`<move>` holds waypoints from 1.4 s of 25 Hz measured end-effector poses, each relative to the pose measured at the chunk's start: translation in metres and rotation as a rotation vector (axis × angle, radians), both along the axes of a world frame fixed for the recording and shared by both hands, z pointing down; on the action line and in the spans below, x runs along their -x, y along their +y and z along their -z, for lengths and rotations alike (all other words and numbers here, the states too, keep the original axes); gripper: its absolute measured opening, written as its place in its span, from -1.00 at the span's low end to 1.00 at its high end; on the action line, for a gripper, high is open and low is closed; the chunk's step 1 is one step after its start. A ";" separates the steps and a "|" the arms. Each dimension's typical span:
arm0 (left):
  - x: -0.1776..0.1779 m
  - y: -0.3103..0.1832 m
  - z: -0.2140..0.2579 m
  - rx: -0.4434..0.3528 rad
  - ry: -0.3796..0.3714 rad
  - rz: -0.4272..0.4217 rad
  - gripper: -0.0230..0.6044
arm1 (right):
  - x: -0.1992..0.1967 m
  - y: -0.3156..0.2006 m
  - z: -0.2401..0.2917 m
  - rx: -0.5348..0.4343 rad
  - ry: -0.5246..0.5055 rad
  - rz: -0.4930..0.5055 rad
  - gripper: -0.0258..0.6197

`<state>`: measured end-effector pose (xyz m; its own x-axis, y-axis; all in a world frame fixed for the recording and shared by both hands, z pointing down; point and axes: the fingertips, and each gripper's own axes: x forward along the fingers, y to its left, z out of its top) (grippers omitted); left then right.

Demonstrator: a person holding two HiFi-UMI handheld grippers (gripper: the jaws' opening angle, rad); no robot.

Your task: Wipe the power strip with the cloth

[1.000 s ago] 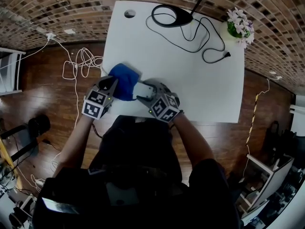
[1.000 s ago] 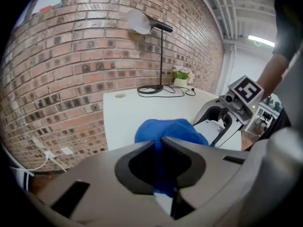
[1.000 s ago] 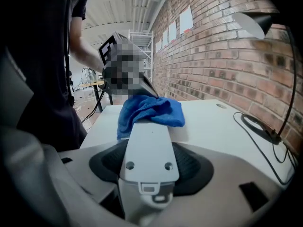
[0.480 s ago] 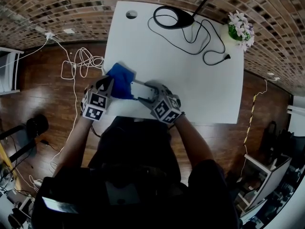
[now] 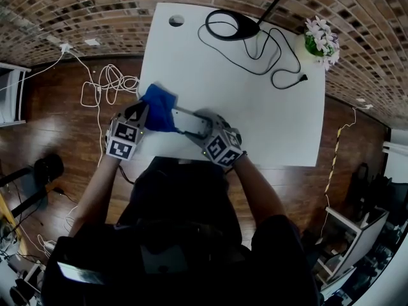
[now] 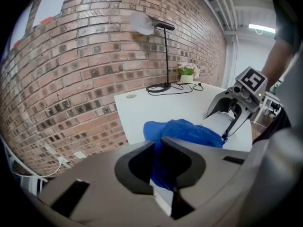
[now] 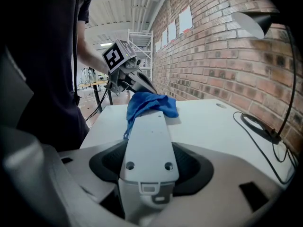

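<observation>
A white power strip [image 5: 190, 122] lies lengthwise near the front left of the white table [image 5: 255, 101]. My right gripper [image 5: 203, 131] is shut on its near end, and the strip [image 7: 147, 145] runs straight out between the jaws. A blue cloth [image 5: 159, 106] is bunched over the strip's far left end. My left gripper [image 5: 141, 115] is shut on the cloth [image 6: 182, 131], which hangs crumpled between its jaws. The left gripper view also shows the right gripper [image 6: 235, 109] holding the strip [image 6: 215, 124]. In the right gripper view the cloth [image 7: 150, 103] sits below the left gripper [image 7: 127, 77].
A black lamp base [image 5: 231, 21] with a looping black cable [image 5: 280, 62] stands at the table's back. A small pot of flowers [image 5: 320, 37] sits at the back right corner. White cables [image 5: 105, 85] lie on the wooden floor left of the table.
The left gripper has drawn the cloth leftwards along the strip, and more white strip shows now. The right gripper has shifted only slightly.
</observation>
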<state>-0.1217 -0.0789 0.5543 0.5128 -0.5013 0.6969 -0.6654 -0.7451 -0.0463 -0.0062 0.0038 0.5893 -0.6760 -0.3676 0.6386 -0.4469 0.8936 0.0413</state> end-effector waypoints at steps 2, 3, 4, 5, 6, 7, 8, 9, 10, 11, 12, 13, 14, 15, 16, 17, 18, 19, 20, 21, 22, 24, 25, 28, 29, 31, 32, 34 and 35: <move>0.002 0.002 0.003 0.030 0.024 0.007 -0.77 | 0.000 0.001 0.000 0.006 0.002 0.002 -0.05; 0.003 0.003 0.006 0.044 0.031 0.004 -0.75 | 0.000 0.001 0.000 0.008 0.002 0.003 -0.05; 0.004 0.004 0.009 0.052 0.034 -0.008 -0.70 | 0.000 0.001 0.000 0.008 0.000 0.002 -0.05; 0.003 0.005 0.013 0.056 0.039 -0.029 -0.60 | 0.000 0.001 0.001 0.007 0.000 0.003 -0.05; 0.002 0.008 0.018 0.065 0.052 -0.056 -0.44 | -0.001 0.001 0.001 0.005 0.000 0.004 -0.05; -0.001 0.012 0.022 0.085 0.075 -0.083 -0.23 | 0.000 0.001 0.001 0.004 -0.001 0.005 -0.05; -0.004 0.016 0.024 0.116 0.102 -0.104 0.04 | 0.000 0.001 0.001 0.003 -0.002 0.005 -0.05; -0.007 0.019 0.025 0.144 0.120 -0.119 0.14 | 0.000 0.001 0.002 0.002 -0.002 0.005 -0.05; -0.009 0.020 0.024 0.158 0.121 -0.130 0.14 | 0.000 0.001 0.002 0.002 -0.002 0.005 -0.05; -0.011 0.019 0.021 0.158 0.105 -0.139 0.14 | 0.000 0.001 0.002 0.002 -0.001 0.004 -0.05; -0.013 0.018 0.016 0.156 0.082 -0.147 0.14 | 0.000 0.001 0.002 0.003 0.000 0.003 -0.05; -0.014 0.017 0.010 0.157 0.063 -0.152 0.14 | 0.001 0.001 0.001 0.003 0.001 0.002 -0.05; -0.016 0.017 0.006 0.156 0.054 -0.156 0.14 | 0.001 0.002 0.001 0.004 0.001 0.002 -0.05; -0.018 0.018 0.003 0.148 0.054 -0.159 0.13 | 0.001 0.002 0.001 0.004 0.001 0.003 -0.05; -0.021 0.019 0.003 0.129 0.060 -0.162 0.06 | 0.001 0.002 0.002 0.004 0.000 0.003 -0.05; -0.023 0.020 0.004 0.100 0.068 -0.163 -0.02 | 0.001 0.002 0.002 0.003 -0.001 0.003 -0.05; -0.026 0.022 0.006 0.063 0.077 -0.159 -0.15 | 0.001 0.001 0.002 0.000 -0.002 0.003 -0.05; -0.028 0.024 0.007 0.025 0.083 -0.151 -0.30 | 0.001 0.001 0.001 -0.003 -0.002 0.003 -0.05; -0.030 0.026 0.008 -0.007 0.086 -0.138 -0.40 | 0.001 0.001 0.001 -0.005 -0.001 0.004 -0.05; -0.031 0.027 0.008 -0.025 0.089 -0.121 -0.45 | 0.001 0.001 0.002 -0.006 -0.001 0.005 -0.05; -0.032 0.027 0.008 -0.031 0.093 -0.102 -0.49 | 0.001 0.001 0.002 -0.006 -0.001 0.006 -0.05; -0.035 0.028 0.008 -0.034 0.101 -0.080 -0.57 | 0.000 0.001 0.002 -0.012 -0.003 0.006 -0.05; -0.037 0.028 0.008 -0.039 0.103 -0.078 -0.58 | 0.000 0.001 0.002 -0.016 -0.006 0.005 -0.05; -0.046 0.032 0.008 -0.031 0.108 -0.086 -0.60 | 0.000 0.001 0.002 -0.027 -0.011 0.004 -0.05; -0.050 0.033 0.007 -0.022 0.110 -0.088 -0.60 | 0.000 0.001 0.002 -0.029 -0.010 0.004 -0.05; -0.056 0.035 0.007 -0.004 0.106 -0.087 -0.60 | 0.000 0.001 0.002 -0.033 -0.010 0.004 -0.05; -0.058 0.035 0.007 0.002 0.101 -0.086 -0.60 | 0.001 0.001 0.003 -0.036 -0.010 0.005 -0.05; -0.061 0.037 0.006 0.008 0.094 -0.087 -0.60 | 0.001 0.001 0.003 -0.042 -0.011 0.005 -0.05; -0.062 0.037 0.006 0.005 0.091 -0.088 -0.60 | 0.001 0.002 0.002 -0.045 -0.011 0.005 -0.05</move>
<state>-0.0592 -0.0415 0.5485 0.6161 -0.4479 0.6480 -0.5983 -0.8011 0.0151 -0.0070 0.0054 0.5873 -0.6850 -0.3921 0.6140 -0.4428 0.8934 0.0766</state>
